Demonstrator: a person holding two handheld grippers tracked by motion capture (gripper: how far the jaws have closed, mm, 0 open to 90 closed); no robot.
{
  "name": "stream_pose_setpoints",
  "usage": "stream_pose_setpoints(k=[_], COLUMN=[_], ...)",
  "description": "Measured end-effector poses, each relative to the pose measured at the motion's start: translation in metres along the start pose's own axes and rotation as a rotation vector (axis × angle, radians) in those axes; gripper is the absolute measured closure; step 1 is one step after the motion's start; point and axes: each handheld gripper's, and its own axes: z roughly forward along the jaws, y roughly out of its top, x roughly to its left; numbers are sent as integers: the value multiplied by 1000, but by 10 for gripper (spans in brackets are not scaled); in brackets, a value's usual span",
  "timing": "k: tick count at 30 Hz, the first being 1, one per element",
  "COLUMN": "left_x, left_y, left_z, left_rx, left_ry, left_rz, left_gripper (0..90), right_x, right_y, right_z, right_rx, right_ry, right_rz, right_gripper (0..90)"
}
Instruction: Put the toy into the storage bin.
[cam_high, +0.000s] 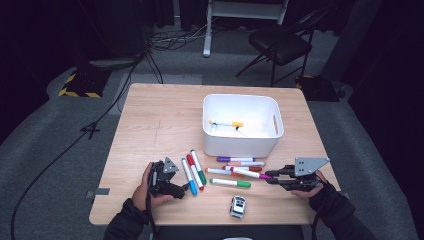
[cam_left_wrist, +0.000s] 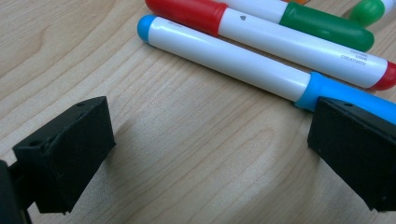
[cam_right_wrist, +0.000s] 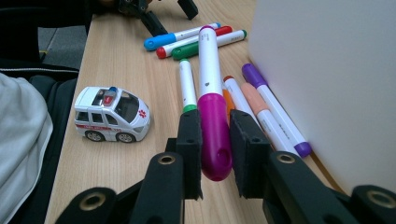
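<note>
My right gripper (cam_right_wrist: 215, 154) is shut on the magenta cap of a white marker (cam_right_wrist: 209, 60), whose far end points toward the left hand. From above, that marker (cam_high: 252, 174) sticks out leftward from the right gripper (cam_high: 270, 178), over a cluster of purple, peach, orange and green-capped markers (cam_high: 240, 162). My left gripper (cam_left_wrist: 210, 126) stands open low over bare wood, its right jaw against the blue cap of a blue marker (cam_left_wrist: 233, 60). Red (cam_left_wrist: 299, 46) and green (cam_left_wrist: 322, 23) markers lie just beyond it. In the high view the left gripper (cam_high: 179, 191) sits beside that trio.
A white bin (cam_high: 240, 145) stands at the back right of the table (cam_high: 160, 115), with a yellow-capped marker (cam_high: 227, 123) inside. A toy ambulance (cam_high: 238, 206) sits near the front edge, left of the right gripper. A folding chair (cam_high: 282, 42) stands beyond the table.
</note>
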Motion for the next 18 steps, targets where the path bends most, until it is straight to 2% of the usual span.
stream_pose_setpoints(k=[10, 18], left_x=[0, 0], left_y=[0, 0], left_z=[0, 0], left_rx=[0, 0], left_ry=[0, 0], left_rz=[0, 0], left_gripper=[7, 7], right_x=[-2, -13], right_y=[26, 49], right_z=[-20, -44], right_rx=[-43, -56], right_ry=[-29, -77], right_rz=[-36, -68], right_gripper=[754, 754])
